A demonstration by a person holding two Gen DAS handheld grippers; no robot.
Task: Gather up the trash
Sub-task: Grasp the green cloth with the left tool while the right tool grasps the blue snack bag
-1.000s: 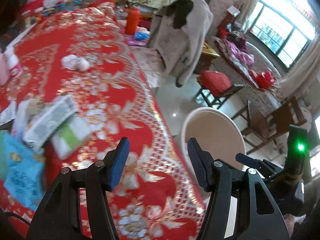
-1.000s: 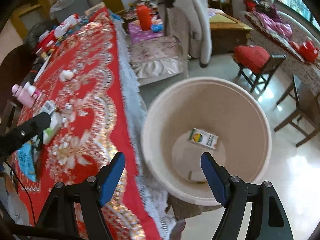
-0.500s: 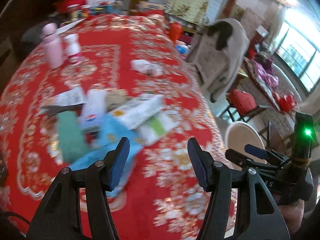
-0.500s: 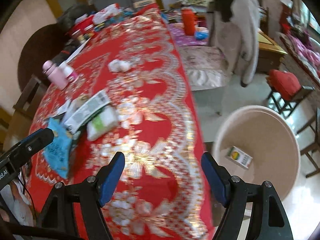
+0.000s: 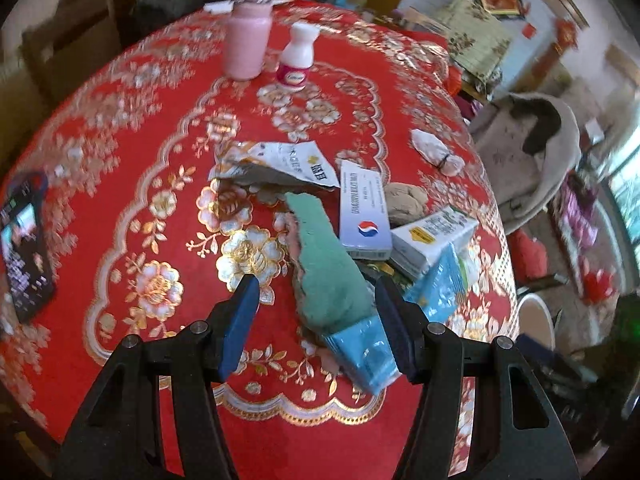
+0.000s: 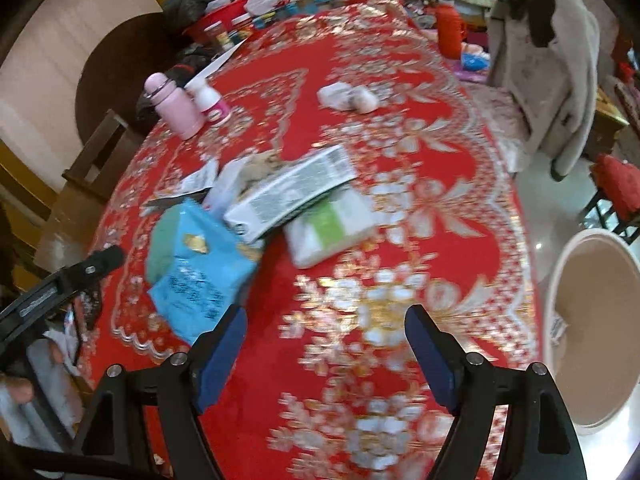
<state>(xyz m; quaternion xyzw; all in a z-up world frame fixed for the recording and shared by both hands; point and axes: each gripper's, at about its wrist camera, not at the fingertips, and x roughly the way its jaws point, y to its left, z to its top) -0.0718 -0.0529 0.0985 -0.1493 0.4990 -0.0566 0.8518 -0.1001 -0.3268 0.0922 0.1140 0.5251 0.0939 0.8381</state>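
Red-and-gold floral cloth covers the worktop point(image 5: 120, 168); cluttered living room behind, coat-draped chair point(image 6: 544, 60) off to the side, beige bin point(image 6: 592, 328) on the floor by the worktop edge.

Trash sits in one heap mid-worktop. My left hand-held gripper point(image 5: 316, 320) is spread wide, nothing held, hovering right over the near end of the heap: green sponge-like scrap point(image 5: 328, 264) lying on a blue foil packet point(image 5: 360, 344), both roughly btwn the pads. My right hand-held gripper point(image 6: 324, 352) is also spread and empty, above bare cloth, w/ the heap ahead and to its left.

Behind those: white-blue flat box point(image 5: 364, 208), milk-type carton point(image 5: 432, 236), torn white wrapper point(image 5: 276, 164), brownish crumpled wad point(image 5: 404, 200). White tissue wad point(image 5: 436, 148) lies apart, further back. Pink flask point(image 5: 248, 32), small white bottle point(image 5: 298, 56) and phone point(image 5: 24, 240) prob not trash.

Handling, my guess: all light. Green scrap looks soft, will squash, so pinch mid-body. Foil packet is thin, slippery, crinkly; take it by an edge or fold, else it slides out. Boxes are stiffer; grip across the narrow sides. Stacked items may drag neighbours along, so lift the top one first.
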